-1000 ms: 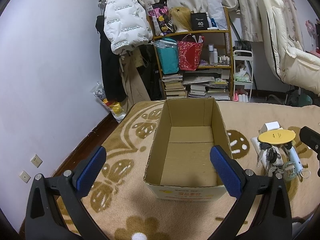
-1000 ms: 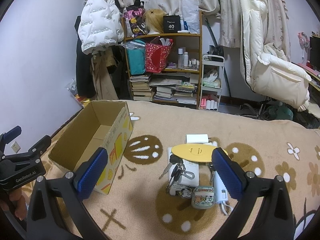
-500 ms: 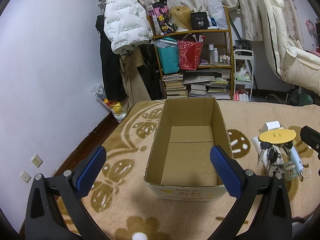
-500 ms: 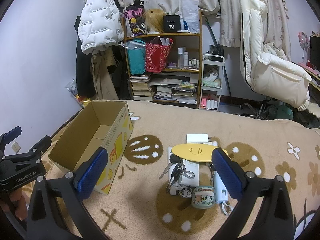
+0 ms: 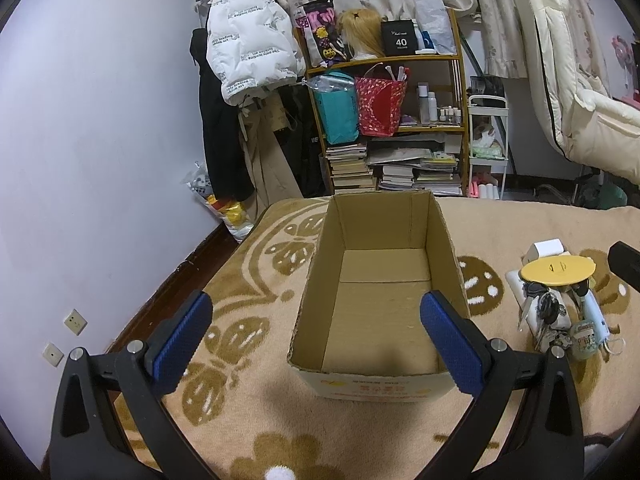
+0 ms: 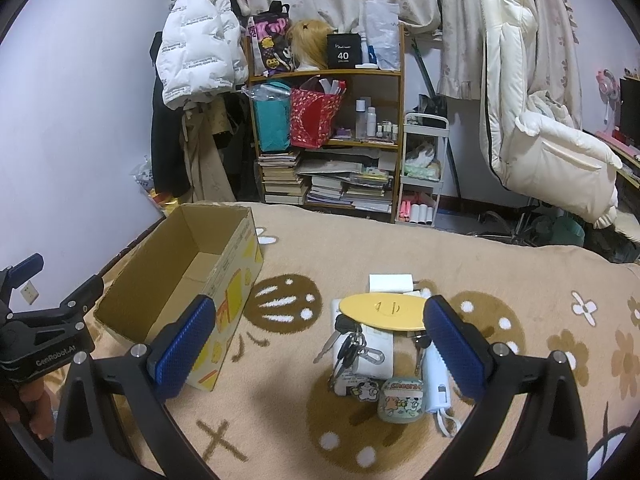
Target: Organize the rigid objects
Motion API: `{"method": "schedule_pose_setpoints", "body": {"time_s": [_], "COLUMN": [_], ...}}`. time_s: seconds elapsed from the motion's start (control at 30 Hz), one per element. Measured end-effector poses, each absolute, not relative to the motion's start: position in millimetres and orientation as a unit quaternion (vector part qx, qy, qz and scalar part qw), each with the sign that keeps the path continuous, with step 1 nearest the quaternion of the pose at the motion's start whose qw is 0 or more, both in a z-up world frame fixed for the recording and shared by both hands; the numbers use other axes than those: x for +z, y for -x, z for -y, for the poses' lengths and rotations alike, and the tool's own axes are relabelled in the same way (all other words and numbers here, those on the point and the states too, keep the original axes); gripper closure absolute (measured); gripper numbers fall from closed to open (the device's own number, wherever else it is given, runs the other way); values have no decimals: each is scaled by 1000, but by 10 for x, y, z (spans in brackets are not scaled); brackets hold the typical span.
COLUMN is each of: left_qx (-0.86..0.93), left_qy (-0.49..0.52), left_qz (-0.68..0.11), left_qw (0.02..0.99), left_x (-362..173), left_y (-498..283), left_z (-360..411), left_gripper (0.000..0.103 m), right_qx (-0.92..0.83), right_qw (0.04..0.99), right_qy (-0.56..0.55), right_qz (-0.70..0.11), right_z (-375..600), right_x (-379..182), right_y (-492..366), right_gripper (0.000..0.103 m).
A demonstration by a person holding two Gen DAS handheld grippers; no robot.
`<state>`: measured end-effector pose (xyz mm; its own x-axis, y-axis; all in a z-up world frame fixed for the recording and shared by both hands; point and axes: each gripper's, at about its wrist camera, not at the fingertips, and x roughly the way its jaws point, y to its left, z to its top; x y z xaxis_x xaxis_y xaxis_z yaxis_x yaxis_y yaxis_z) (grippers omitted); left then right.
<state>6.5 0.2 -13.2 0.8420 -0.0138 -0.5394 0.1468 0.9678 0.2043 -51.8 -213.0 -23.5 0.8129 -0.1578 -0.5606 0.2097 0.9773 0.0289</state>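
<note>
Keys beside yellow disc | cardboard box empty | both jaws open, holding nothing

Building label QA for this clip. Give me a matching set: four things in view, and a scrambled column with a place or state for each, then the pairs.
Things:
1. cardboard box
2. yellow disc
3. bunch of keys
4. right gripper

Places or states:
A. lies on a white pack, just in front of the disc
B. open, holding nothing, above the pile
C. open-topped, nothing visible inside, left of the pile
D. sits on top of the pile, by the white block

Pairs: 1-C, 2-D, 3-A, 4-B
</note>
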Motion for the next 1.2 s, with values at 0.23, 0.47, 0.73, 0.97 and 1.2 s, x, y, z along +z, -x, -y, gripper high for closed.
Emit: {"method": "schedule_pose_setpoints", "body": {"time_s": [0.23, 0.47, 0.73, 0.97, 1.2], "left_qx": [-39, -42, -33, -10, -19], "left_qy": [-108, -89, -98, -131, -137], "left_qz": [-284, -303, -329, -375, -426], "left_qw": [952, 948, 939, 918, 894], "left_x": [-94, -34, -50, -277, -511], "left_y": [-213, -384, -694, -1045, -1262], "left_z": [-19, -44, -18, 17, 24], "left_gripper": [0, 0, 0, 0, 0], "right_qx": [-95, -83, -82, -80, -81], "right_qw": [949, 948, 943, 931, 917], "right_qy": [-41, -49, -39, -39, -51], "right_qz": [-298, -304, -319, -353, -387], "right_z": [2144, 2164, 2180, 2213, 2321], "right_x": [-258, -233, -332, -566, -773], "right_y": [428, 303, 2, -266, -431], "right_gripper": [0, 0, 0, 0, 0]}}
